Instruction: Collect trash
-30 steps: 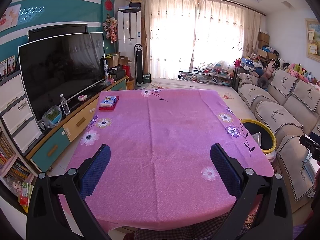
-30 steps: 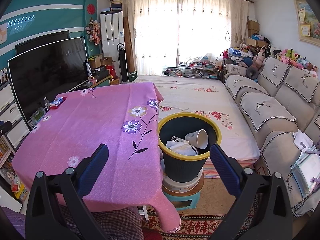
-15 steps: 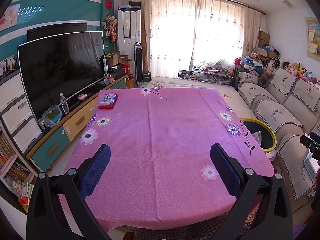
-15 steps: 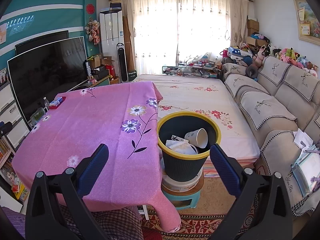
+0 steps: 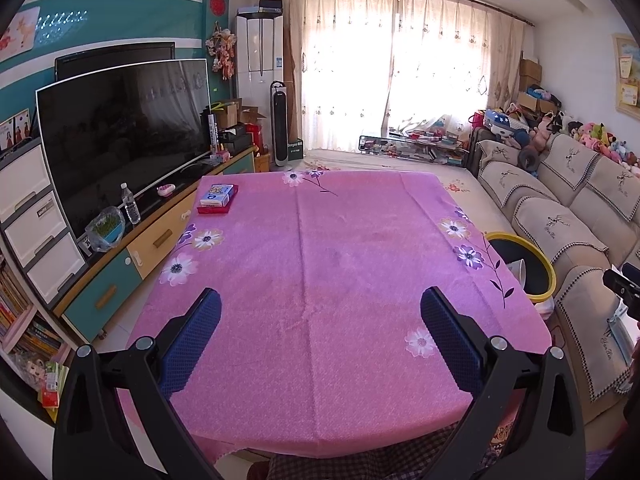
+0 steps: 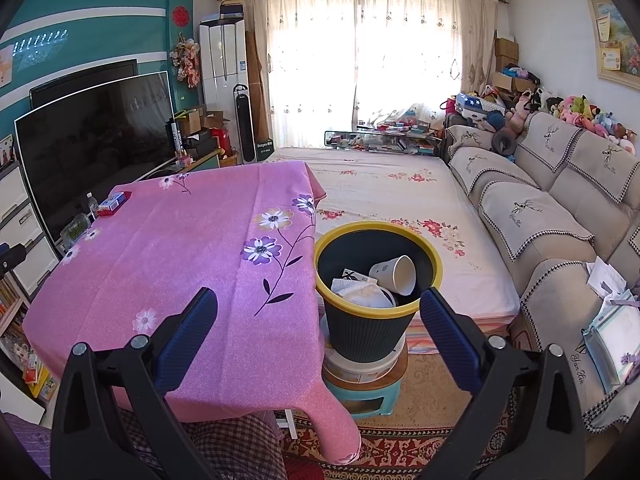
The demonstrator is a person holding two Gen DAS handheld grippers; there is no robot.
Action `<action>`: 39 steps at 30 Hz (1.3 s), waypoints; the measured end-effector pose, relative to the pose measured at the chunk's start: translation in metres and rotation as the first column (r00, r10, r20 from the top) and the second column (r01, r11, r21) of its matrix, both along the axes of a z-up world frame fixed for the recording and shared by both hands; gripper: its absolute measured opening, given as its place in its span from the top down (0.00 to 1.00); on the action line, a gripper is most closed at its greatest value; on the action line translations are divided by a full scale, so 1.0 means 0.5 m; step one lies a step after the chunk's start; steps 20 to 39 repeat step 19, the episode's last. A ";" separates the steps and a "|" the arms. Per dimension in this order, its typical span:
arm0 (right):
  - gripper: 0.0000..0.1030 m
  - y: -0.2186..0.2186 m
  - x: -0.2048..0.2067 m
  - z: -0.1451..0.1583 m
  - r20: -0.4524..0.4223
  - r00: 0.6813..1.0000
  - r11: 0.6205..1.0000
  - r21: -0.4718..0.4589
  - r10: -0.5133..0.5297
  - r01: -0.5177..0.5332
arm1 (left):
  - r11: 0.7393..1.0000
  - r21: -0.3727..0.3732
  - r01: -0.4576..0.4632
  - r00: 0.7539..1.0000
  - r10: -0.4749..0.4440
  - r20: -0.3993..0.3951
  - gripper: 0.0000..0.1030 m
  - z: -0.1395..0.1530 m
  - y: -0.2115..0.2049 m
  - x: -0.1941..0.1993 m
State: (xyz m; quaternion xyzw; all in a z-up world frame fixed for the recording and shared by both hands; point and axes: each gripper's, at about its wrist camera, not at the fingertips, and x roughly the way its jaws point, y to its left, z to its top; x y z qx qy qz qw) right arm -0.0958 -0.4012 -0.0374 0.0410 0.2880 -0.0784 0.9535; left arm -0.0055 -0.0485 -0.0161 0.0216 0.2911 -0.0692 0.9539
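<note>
A dark bin with a yellow rim [image 6: 378, 312] stands on a small stool to the right of the pink-clothed table [image 6: 180, 248]. Inside it lie a white paper cup [image 6: 394, 274] and crumpled white paper [image 6: 362, 294]. My right gripper [image 6: 318, 320] is open and empty, held near and above the bin's front rim. My left gripper [image 5: 320, 320] is open and empty over the near part of the table [image 5: 320, 260]. The bin also shows at the right of the left wrist view [image 5: 540, 272]. A small blue and red box [image 5: 218, 198] lies at the table's far left corner.
A TV [image 5: 120, 136] on a low cabinet [image 5: 120, 264] runs along the left, with a water bottle [image 5: 130, 204] on it. A beige sofa [image 6: 560, 208] lines the right wall. A floral-covered platform [image 6: 400, 200] lies behind the bin. A patterned rug [image 6: 400, 440] is below.
Both views have shifted only slightly. Both grippers stay open and empty, and nothing on the table or in the bin has moved.
</note>
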 end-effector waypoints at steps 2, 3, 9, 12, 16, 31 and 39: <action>0.07 0.000 0.000 -0.001 0.000 1.000 1.000 0.001 -0.002 0.002 | 1.000 0.004 -0.005 1.000 0.005 0.001 0.05 -0.002 0.000 0.001; 0.07 0.001 0.000 -0.001 0.000 1.000 1.000 0.001 -0.002 0.002 | 1.000 0.008 -0.008 1.000 0.008 0.005 0.05 -0.004 0.000 0.002; 0.07 -0.002 0.002 -0.007 -0.005 1.000 1.000 0.004 0.005 -0.005 | 1.000 0.000 0.020 0.999 -0.020 0.044 0.05 -0.010 -0.004 -0.001; 0.07 -0.003 0.010 -0.013 -0.010 1.000 1.000 0.007 0.014 -0.014 | 1.000 -0.002 0.014 1.000 -0.014 0.015 0.05 -0.015 -0.003 0.014; 0.07 0.006 0.047 -0.010 -0.014 0.998 0.998 0.015 0.056 -0.056 | 1.000 -0.025 0.013 0.998 -0.015 -0.063 0.05 -0.035 0.015 0.077; 0.06 0.026 0.107 -0.010 -0.026 0.993 0.993 0.037 0.116 -0.115 | 0.999 -0.001 -0.037 0.997 0.037 -0.066 0.05 -0.056 0.035 0.148; 0.06 0.026 0.107 -0.010 -0.026 0.993 0.993 0.037 0.116 -0.115 | 0.999 -0.001 -0.037 0.997 0.037 -0.066 0.05 -0.056 0.035 0.148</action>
